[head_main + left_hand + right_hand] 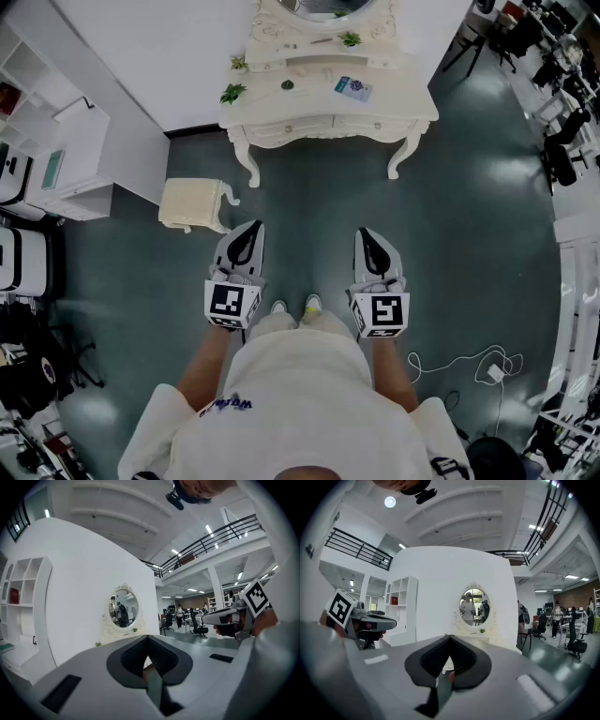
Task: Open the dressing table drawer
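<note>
Now both grippers are held level above the floor, side by side. The left gripper [247, 234] has its jaws pressed together with nothing between them, and so does the right gripper [369, 236]. The dressing table [328, 105] stands ahead, well apart from them, with its drawer [292, 129] closed. A stool [192, 203] is near its left leg.

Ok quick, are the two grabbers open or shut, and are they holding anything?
Left gripper: shut, holding nothing.
Right gripper: shut, holding nothing.
</note>
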